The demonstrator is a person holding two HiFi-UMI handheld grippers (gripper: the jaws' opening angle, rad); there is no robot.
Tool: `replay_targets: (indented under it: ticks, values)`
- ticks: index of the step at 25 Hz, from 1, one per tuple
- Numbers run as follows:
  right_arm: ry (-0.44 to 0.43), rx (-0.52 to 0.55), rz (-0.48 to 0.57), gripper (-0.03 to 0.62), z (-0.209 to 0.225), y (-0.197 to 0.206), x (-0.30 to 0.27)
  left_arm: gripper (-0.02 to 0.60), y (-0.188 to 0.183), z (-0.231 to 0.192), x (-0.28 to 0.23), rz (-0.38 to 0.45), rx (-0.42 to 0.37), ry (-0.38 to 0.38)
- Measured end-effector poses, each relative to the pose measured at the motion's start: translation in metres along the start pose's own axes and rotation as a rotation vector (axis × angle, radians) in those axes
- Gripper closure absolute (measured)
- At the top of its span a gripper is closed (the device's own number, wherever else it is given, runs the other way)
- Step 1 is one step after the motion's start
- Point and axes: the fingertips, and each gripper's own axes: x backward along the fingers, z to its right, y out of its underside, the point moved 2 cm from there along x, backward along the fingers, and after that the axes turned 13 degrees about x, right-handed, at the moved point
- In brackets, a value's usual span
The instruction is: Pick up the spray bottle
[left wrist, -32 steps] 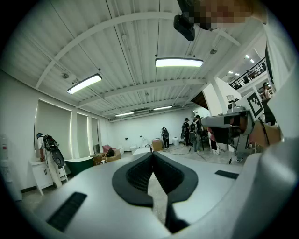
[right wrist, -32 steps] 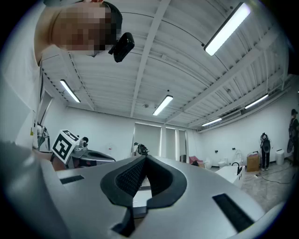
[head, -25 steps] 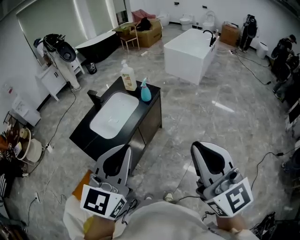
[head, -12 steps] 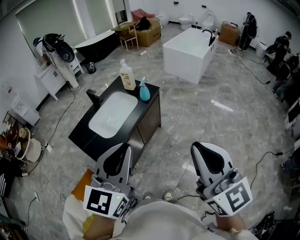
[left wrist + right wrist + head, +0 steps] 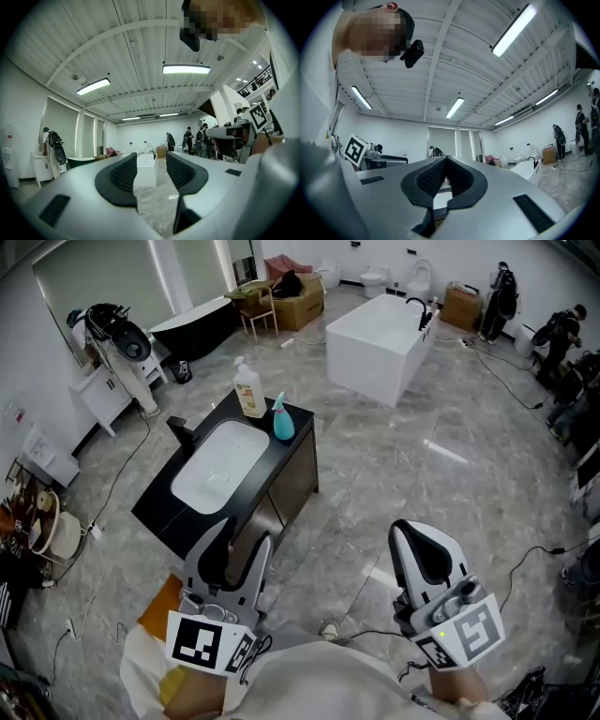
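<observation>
Black vanity counter (image 5: 155, 511) — soap bottle (image 5: 248, 390) beside teal spray bottle (image 5: 282, 420).

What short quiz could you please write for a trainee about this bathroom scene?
1. Which item stands right beside the teal spray bottle on the black vanity? A) pump soap bottle B) folded towel C) drinking cup
2. True or false: the right hand-held gripper is shut on the spray bottle.
3. What large white fixture stands on the floor beyond the vanity?

Key:
1. A
2. False: its jaws are together and empty, well short of the vanity.
3. The freestanding bathtub.
</observation>
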Motion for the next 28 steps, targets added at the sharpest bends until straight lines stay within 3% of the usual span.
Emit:
replay_targets:
  ticks: [14, 23, 28]
  values:
    - [-0.029, 0.052, -0.042, 0.566, 0.016, 0.025, -0.022, 0.388, 0.005, -0.016, -0.034, 0.030, 0.006, -0.016]
    - [-0.064, 0.067, -0.081, 0.566, 0.030, 0.056, -0.080, 0.388, 0.021, -0.053, -0.086, 0.006, 0.021, -0.009]
    - [-0.062, 0.078, -0.112, 0.566, 0.043, 0.074, -0.131, 0.388, 0.025, -0.093, -0.120, 0.005, 0.010, -0.030]
